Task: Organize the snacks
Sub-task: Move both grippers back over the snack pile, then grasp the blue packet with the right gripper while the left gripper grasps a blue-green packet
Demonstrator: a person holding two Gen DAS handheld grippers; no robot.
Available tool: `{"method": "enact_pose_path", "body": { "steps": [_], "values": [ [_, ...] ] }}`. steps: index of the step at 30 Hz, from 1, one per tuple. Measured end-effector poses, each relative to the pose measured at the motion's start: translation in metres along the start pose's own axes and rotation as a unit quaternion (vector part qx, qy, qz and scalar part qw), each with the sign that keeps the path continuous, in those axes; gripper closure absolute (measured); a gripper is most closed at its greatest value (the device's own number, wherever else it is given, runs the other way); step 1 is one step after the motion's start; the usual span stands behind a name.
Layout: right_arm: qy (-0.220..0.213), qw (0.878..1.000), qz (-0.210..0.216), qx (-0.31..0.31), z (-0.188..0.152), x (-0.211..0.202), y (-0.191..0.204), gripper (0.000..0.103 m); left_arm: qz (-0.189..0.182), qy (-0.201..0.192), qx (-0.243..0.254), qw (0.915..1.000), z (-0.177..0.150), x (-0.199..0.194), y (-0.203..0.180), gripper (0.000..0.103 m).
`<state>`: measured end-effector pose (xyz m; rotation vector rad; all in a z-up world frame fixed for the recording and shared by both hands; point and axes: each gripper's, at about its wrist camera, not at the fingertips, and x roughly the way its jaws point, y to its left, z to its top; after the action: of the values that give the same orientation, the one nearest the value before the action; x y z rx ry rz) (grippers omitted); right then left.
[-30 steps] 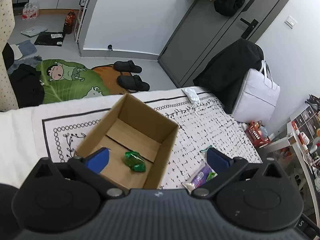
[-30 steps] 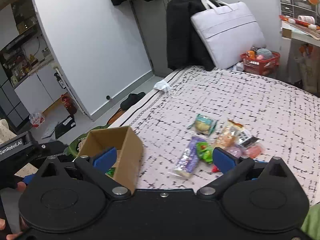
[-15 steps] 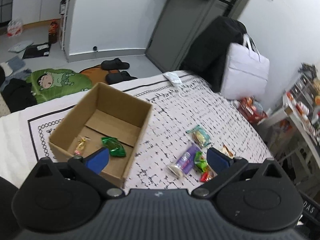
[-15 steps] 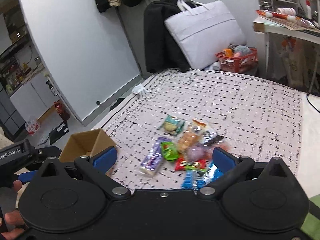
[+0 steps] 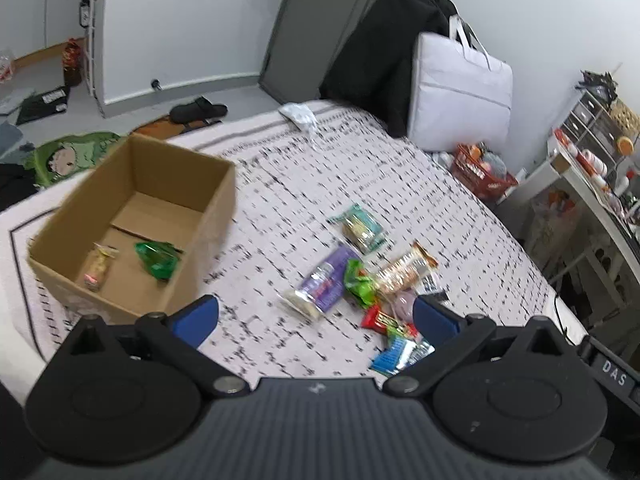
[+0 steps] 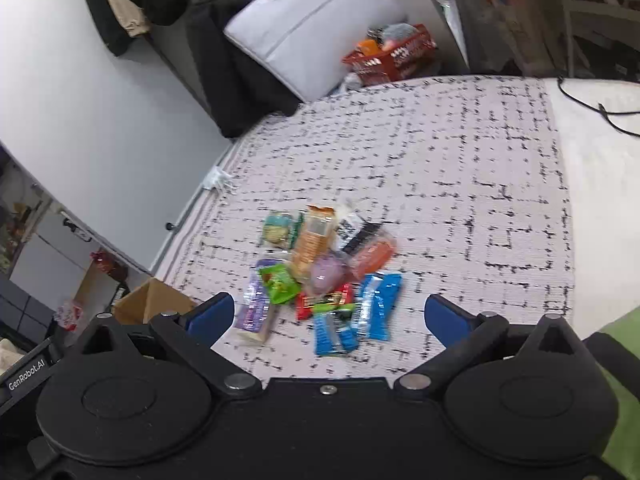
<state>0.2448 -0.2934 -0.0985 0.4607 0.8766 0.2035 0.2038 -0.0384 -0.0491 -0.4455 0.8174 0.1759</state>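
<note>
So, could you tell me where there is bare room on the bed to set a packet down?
Bare cover lies between the cardboard box and the snack pile, and beyond the pile toward the white bag. The box floor behind its two packets is free. The pile itself is crowded.

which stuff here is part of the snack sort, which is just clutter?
Job: cardboard box, green packet and pale packet inside it, snack pile on the bed, left gripper, right gripper.

Clutter: white bag, red basket, slippers, black coat.
</note>
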Motion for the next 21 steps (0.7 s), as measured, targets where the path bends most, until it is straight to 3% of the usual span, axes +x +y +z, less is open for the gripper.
{"method": "enact_pose_path", "body": {
  "steps": [7, 12, 21],
  "values": [
    [0.034, 0.998, 0.025, 0.054, 0.003, 0.017, -0.020, 0.009, -0.012, 0.014, 0.007, 0.9998, -0.012, 0.029, -0.022, 0.002],
    [0.050, 0.996, 0.032, 0.069, 0.004, 0.032, -0.024, 0.018, -0.010, 0.035, 0.008, 0.9993, -0.023, 0.057, -0.033, 0.011],
    [0.072, 0.994, 0.021, 0.076, 0.010, 0.065, -0.026, 0.021, -0.024, 0.070, 0.011, 0.9972, -0.037, 0.099, -0.056, 0.025]
  ]
}}
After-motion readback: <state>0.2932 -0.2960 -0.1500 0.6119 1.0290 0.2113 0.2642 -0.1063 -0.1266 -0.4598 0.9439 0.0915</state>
